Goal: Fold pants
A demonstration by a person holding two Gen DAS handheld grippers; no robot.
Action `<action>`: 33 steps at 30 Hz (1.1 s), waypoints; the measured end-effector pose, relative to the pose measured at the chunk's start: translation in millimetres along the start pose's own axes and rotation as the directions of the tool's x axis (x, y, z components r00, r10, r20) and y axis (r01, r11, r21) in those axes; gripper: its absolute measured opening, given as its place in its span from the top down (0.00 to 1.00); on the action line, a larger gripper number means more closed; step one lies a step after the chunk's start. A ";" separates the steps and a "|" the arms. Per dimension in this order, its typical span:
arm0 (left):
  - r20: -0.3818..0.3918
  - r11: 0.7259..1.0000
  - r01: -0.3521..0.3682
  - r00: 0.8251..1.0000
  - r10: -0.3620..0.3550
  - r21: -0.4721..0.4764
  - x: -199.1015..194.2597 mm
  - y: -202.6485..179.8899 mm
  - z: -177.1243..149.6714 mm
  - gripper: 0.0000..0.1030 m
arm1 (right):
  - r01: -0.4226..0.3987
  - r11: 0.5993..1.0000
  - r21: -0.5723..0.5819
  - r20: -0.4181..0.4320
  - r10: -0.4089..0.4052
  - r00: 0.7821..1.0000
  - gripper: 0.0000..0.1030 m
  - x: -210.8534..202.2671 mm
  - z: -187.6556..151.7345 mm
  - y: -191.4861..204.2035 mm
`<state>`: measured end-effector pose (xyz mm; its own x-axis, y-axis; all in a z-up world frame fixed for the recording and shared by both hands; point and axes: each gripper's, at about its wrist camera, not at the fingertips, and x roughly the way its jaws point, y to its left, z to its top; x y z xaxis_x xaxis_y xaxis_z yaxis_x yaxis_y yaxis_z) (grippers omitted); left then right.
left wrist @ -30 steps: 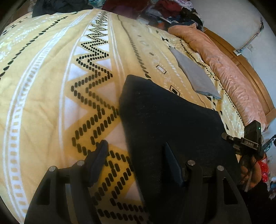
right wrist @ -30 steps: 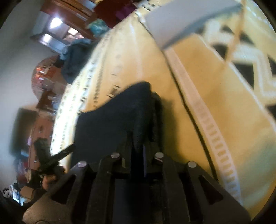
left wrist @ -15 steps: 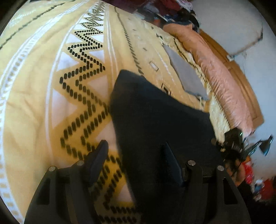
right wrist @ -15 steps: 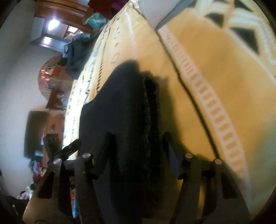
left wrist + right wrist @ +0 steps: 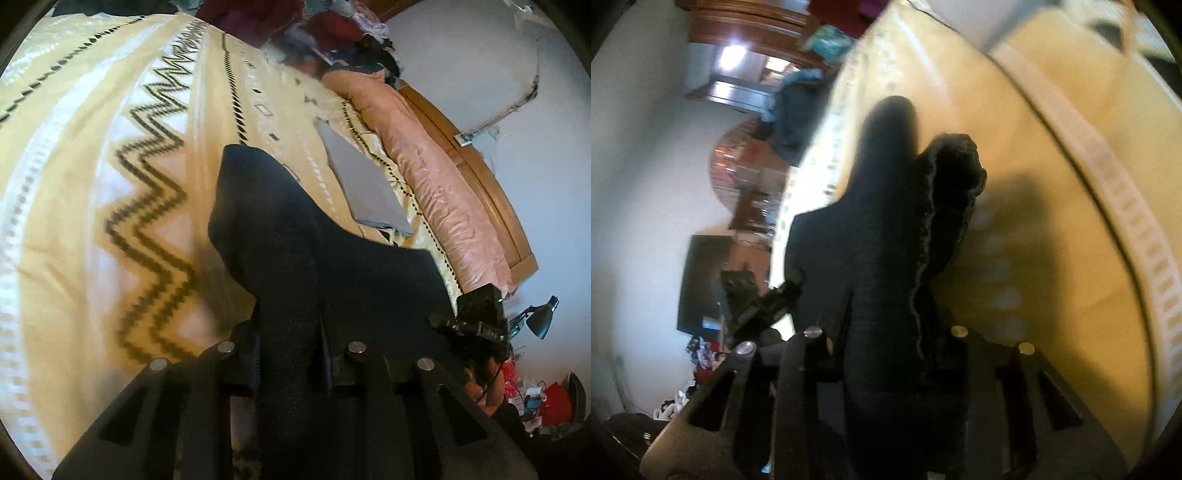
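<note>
Two corners of the folded black fabric pants (image 5: 295,236) were pinched, jaws just closed: left gripper (image 5: 290,350), right gripper (image 5: 890,343), above the yellow patterned bedspread (image 5: 92,184).

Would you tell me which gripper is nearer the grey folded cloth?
Right. The right gripper holds the black pants on the side facing the grey cloth; the left gripper grips their opposite edge.

Left gripper (image 5: 290,347) is pointing downward, jaws just closing and now pinching dark cloth. Right gripper (image 5: 892,332) is doing likewise, jaws just closing, clamping a bunched edge.
</note>
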<state>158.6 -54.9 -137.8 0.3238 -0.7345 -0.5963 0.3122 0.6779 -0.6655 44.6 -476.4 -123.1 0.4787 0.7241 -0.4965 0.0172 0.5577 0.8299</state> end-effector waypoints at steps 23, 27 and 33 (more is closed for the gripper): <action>0.199 0.978 -0.187 0.966 0.166 0.091 -90.0 26.9 -10.6 0.51 | 0.186 0.908 -0.375 0.076 -0.169 0.983 0.52 49.8 19.1 75.7; 0.016 0.978 -0.100 0.995 0.099 0.183 -50.6 13.8 -52.3 0.51 | 0.062 0.863 -0.502 -0.093 -0.125 0.988 0.55 75.8 -29.2 90.2; 0.030 0.976 -0.168 0.986 0.165 0.138 -77.9 29.6 -49.6 0.57 | 0.129 0.867 -0.482 -0.155 -0.229 0.961 0.77 83.1 -26.7 57.4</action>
<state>98.4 21.0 -133.3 0.3979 -0.6113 -0.6841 0.3734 0.7890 -0.4880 61.9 -373.5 -123.6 0.3201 0.6311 -0.7065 -0.3462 0.7721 0.5329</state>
